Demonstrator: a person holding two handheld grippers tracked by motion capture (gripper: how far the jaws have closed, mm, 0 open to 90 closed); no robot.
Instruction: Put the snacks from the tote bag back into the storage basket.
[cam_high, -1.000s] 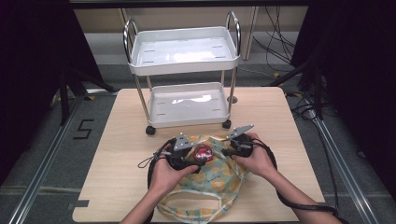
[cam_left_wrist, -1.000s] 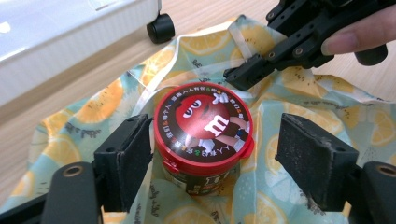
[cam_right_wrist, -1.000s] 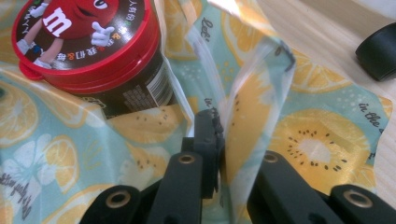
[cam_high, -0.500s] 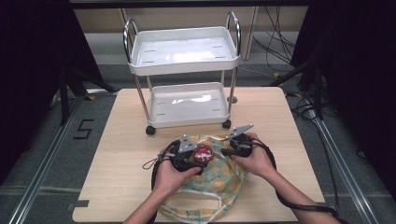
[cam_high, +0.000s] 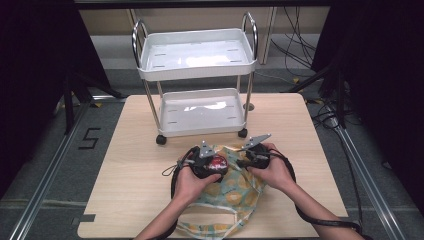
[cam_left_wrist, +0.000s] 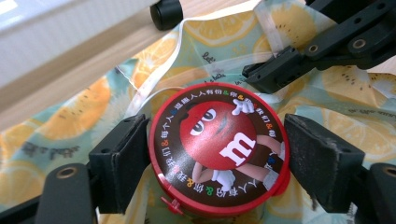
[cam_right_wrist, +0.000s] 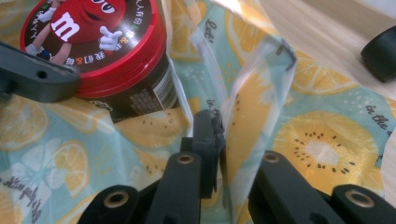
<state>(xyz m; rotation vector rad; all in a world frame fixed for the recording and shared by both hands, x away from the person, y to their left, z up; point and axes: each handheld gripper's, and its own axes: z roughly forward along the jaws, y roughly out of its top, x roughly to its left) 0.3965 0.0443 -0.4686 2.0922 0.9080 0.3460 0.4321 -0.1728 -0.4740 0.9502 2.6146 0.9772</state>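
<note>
White cart (cam_high: 197, 65) behind; up front the fruit-print bag (cam_high: 235, 187) lies on the table. Right gripper (cam_right_wrist: 222, 135) pinches the bag's rim, left gripper (cam_left_wrist: 217, 149) clamps the red-lidded candy tub (cam_left_wrist: 218, 147) at the bag's mouth; judged not yet inside.

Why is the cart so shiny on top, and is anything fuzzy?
High view: lamp glare whitens the cart's trays. Left gripper view: the candy tub is sharp, the caster behind soft. Right gripper view: the bag is sharp, the near jaws blurry.
</note>
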